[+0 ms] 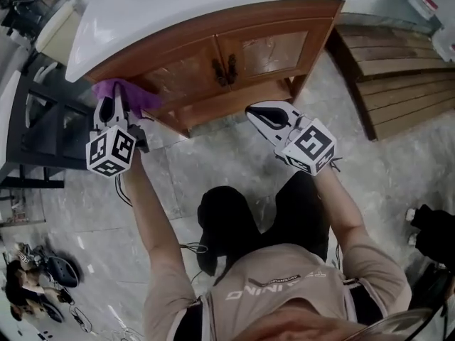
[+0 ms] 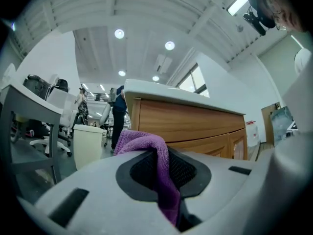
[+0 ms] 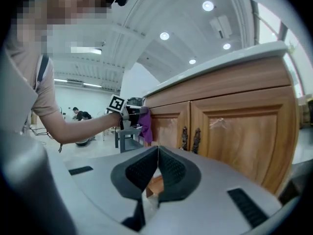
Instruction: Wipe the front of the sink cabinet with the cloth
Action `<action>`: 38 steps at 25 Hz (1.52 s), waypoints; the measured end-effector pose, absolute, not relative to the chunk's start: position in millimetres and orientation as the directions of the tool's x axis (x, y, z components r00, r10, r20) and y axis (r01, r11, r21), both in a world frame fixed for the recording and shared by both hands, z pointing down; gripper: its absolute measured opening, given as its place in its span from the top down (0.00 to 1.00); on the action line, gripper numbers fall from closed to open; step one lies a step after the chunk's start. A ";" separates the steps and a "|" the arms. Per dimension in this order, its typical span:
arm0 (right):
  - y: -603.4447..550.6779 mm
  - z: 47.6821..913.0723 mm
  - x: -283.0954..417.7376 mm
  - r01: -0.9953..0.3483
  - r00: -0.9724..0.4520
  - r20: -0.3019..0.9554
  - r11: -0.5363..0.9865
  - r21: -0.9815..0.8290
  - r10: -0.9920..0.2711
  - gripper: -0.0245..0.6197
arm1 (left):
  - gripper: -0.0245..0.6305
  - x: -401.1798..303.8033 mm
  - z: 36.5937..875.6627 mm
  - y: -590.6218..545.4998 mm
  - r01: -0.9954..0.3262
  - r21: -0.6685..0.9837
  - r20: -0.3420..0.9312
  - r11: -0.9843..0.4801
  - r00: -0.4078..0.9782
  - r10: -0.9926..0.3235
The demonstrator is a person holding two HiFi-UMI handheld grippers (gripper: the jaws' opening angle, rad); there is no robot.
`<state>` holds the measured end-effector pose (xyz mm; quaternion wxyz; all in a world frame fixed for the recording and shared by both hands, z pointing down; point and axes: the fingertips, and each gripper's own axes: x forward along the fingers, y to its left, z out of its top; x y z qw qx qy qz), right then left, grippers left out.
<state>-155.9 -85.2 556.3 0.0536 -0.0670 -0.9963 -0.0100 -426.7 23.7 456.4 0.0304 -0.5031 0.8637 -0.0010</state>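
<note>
A purple cloth (image 1: 126, 94) is clamped in my left gripper (image 1: 115, 109), which is shut on it at the left corner of the wooden sink cabinet (image 1: 234, 55). In the left gripper view the cloth (image 2: 159, 163) bunches between the dark pads, with the cabinet front (image 2: 195, 124) just ahead. My right gripper (image 1: 264, 116) is shut and empty, low before the right door near the cabinet's base. In the right gripper view its jaws meet, the cabinet doors (image 3: 234, 131) fill the right side, and the left gripper with the cloth (image 3: 144, 124) shows farther off.
A white countertop (image 1: 192, 6) overhangs the cabinet. Two dark handles (image 1: 224, 69) sit where the doors meet. Wooden steps (image 1: 398, 77) lie to the right, a dark metal frame (image 1: 43, 126) to the left. The person's knees (image 1: 227, 212) are on the stone floor.
</note>
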 end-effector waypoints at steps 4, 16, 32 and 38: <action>-104.7 555.6 -137.4 0.077 -0.994 0.074 0.996 -0.036 0.079 0.94 | 0.91 -406.8 455.2 2.9 -0.866 -0.055 -0.065 0.497 -0.494 -0.867; -140.0 573.9 -81.5 -0.060 -0.996 0.066 0.996 -0.072 -0.056 0.94 | 0.91 -296.5 453.6 -116.3 -0.964 -0.047 -0.088 0.262 -0.257 -0.962; -162.9 583.5 -9.0 -0.222 -0.974 0.072 0.971 -0.094 -0.215 0.94 | 0.91 -135.0 471.7 -277.1 -0.980 -0.154 -0.046 -0.126 0.134 -0.990; -167.6 591.4 11.4 -0.256 -0.964 0.098 0.962 -0.097 -0.246 0.94 | 0.91 -80.5 471.5 -329.1 -0.969 -0.092 -0.032 -0.227 0.231 -0.972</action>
